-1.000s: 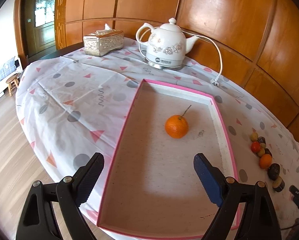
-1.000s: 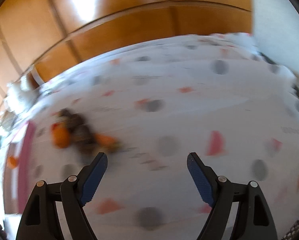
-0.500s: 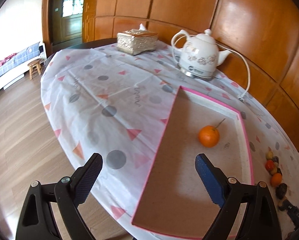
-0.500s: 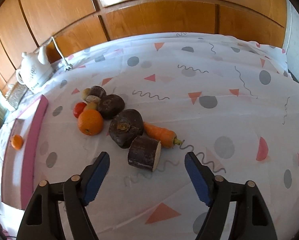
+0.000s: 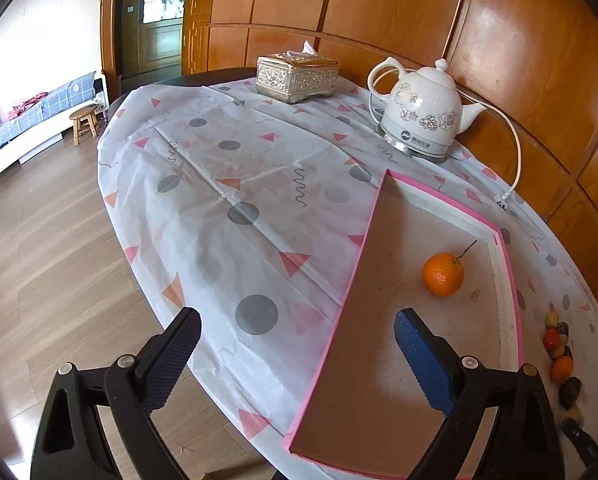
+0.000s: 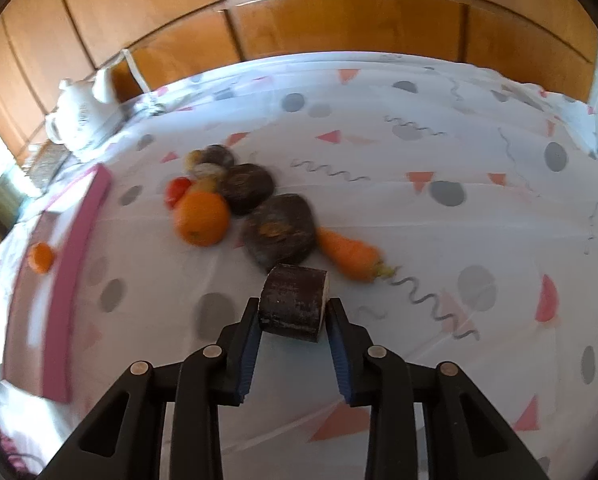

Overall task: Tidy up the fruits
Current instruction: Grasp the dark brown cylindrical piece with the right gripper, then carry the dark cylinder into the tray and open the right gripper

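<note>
On kettle [image 5: 419, 120] base, unreadable logo

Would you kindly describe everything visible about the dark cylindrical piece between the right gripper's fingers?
The dark cylindrical piece is a short, stubby chunk with rough dark brown skin and a pale cut end facing right. It lies on its side, nearest of the pile. The right gripper, whose jaws have just been closing, presses on both its sides.

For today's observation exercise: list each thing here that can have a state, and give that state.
Left claw: open, holding nothing.
Right claw: has just been closing, now shut on dark cut piece.
Pink tray: holds one orange.
Kettle: lid on, plug lying loose.
</note>
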Available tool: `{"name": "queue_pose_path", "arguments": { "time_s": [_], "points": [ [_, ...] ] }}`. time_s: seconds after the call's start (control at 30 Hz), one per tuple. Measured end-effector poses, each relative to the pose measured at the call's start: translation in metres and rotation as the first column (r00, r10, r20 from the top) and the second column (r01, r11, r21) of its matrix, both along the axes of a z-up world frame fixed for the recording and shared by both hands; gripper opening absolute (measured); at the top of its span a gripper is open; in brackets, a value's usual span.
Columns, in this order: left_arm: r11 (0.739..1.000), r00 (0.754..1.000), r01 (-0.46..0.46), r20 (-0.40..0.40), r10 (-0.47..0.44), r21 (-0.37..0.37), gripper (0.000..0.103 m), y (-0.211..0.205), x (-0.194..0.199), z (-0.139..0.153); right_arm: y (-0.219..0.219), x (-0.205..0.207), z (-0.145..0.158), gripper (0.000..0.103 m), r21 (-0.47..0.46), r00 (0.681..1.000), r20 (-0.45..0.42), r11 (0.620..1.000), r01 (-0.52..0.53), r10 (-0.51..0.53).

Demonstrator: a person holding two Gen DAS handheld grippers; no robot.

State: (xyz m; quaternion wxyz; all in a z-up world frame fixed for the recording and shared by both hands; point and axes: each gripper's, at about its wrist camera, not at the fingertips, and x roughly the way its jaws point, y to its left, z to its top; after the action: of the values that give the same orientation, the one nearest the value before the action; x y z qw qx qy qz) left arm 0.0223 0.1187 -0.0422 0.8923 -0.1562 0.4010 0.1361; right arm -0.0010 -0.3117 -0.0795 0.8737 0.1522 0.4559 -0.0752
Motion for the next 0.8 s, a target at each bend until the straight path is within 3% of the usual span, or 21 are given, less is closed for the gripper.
{"name": "queue_pose_path", "arguments": {
  "time_s": [0.27,0.57,0.8],
  "points": [
    [1.000,1.000,0.004,-0.002,-0.004,-0.003,0.098,0.000,0.000,-0.001,0.052,0.014,0.018,0.032,0.118,0.970,0.043,0.963,-0.243,0.240],
    [1.000,1.000,0.001,-0.003,-0.001,-0.006,0.098,0.002,-0.001,-0.002,0.134,0.058,0.039,0.032,0.111,0.883,0.078,0.876,-0.470,0.464],
    [1.000,1.000,-0.010,-0.014,0.010,-0.009,0.098,0.007,-0.001,-0.005,0.187,0.095,0.043,0.032,0.075,0.836,0.067,0.833,-0.549,0.545]
  ]
}}
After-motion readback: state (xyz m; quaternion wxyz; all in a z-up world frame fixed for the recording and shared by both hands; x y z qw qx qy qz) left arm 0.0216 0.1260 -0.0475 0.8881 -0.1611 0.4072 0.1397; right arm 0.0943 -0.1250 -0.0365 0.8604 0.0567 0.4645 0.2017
